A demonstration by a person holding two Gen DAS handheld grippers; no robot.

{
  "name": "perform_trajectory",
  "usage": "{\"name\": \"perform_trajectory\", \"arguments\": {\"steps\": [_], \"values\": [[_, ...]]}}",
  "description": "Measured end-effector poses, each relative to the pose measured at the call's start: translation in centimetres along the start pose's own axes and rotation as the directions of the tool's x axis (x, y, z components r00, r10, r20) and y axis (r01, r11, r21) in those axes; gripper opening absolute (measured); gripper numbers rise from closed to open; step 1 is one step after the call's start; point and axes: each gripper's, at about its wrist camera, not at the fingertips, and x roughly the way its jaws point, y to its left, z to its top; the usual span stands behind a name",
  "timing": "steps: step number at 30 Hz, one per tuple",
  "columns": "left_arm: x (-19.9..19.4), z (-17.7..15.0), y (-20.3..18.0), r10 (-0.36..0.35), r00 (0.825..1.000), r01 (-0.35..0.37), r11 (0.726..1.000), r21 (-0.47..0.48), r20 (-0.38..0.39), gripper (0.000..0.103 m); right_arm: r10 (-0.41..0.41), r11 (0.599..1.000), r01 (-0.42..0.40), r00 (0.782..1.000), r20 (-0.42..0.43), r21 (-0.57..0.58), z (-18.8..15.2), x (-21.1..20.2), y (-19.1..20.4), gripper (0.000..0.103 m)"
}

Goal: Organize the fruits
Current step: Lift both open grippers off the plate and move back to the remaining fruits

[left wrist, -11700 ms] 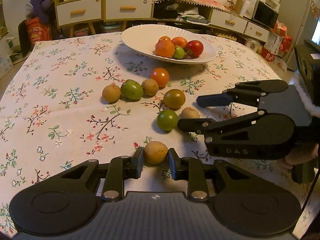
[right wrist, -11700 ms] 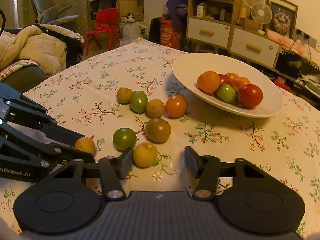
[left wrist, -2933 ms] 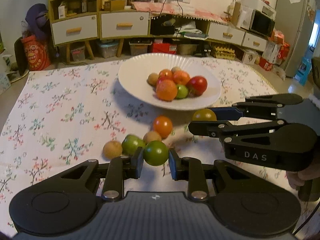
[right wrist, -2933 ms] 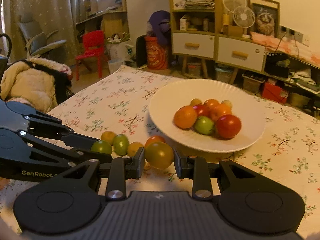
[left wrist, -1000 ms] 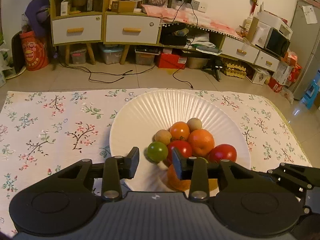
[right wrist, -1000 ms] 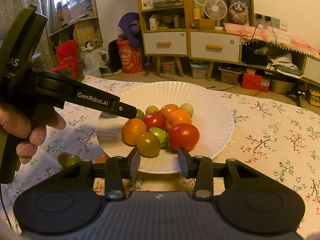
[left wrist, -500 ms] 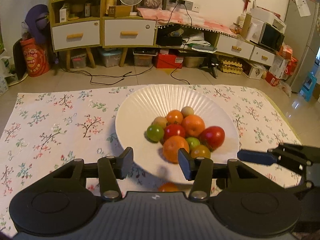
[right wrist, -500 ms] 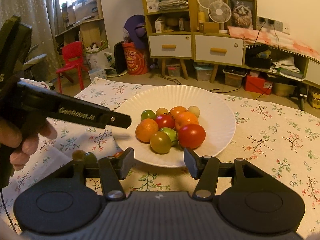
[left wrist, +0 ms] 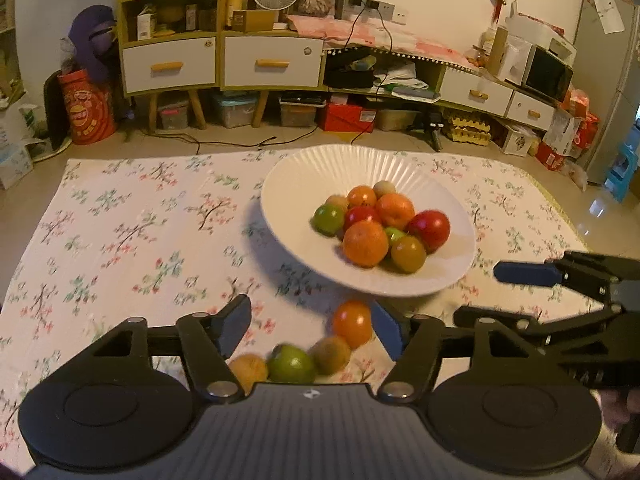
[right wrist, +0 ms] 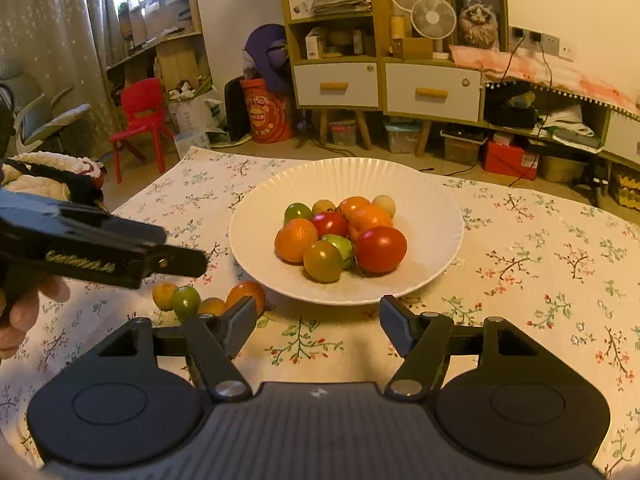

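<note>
**Between picks: both grippers empty, four fruits left on the cloth**

Left gripper [left wrist: 310, 324]: jaws spread and opening, nothing pinched. Right gripper [right wrist: 318, 320]: the same, jaws opening, only bare cloth between them.

Plate [right wrist: 436, 208] sits centre frame in the right wrist view, with a pile of about nine fruits touching each other at its middle. In the left wrist view it's right of centre.

Loose fruits are in a short row just off the plate's near-left rim. In the left view they're at bottom centre: orange one [left wrist: 352, 322] just beside the right finger, then brown [left wrist: 330, 354], green [left wrist: 290, 362] and yellow [left wrist: 248, 366], the last three partly hidden by the gripper body. In the right view the same row is at lower left; the orange [right wrist: 248, 292] is partly behind the left finger.

My read: a drop into the plate looks done, and the next pick is starting.

Next move calls for:
- left gripper drops to the row, jaws straddling one fruit
- orange is the nearest candidate
- row is tight, so a pad could nudge the neighbour and roll it
- right gripper needs to swing lower left to reach the row.
</note>
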Motion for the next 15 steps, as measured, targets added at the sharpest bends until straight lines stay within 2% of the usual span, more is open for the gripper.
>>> {"name": "perform_trajectory", "arguments": {"steps": [5, 9, 11, 15], "values": [[-0.5, -1.3, 0.6, 0.032, 0.999, -0.032, 0.999, -0.009, 0.006, 0.080, -0.007, 1.000, 0.007, 1.000, -0.007, -0.001, -0.5, -0.1, 0.2, 0.075], [-0.9, -2.3, 0.6, 0.048, 0.999, -0.048, 0.999, -0.002, 0.020, 0.087, -0.013, 1.000, 0.013, 1.000, -0.017, -0.010, -0.9, -0.1, 0.4, 0.082], [-1.0, -2.8, 0.6, 0.053, 0.998, -0.053, 0.999, 0.013, 0.021, 0.087, -0.014, 1.000, 0.013, 1.000, -0.024, -0.011, -1.1, -0.1, 0.4, 0.088], [-1.1, -3.5, 0.5, 0.056, 0.998, -0.057, 0.998, 0.032, 0.021, 0.094, -0.014, 1.000, 0.014, 0.999, -0.034, -0.009, -1.4, 0.2, 0.6, 0.092]]}}
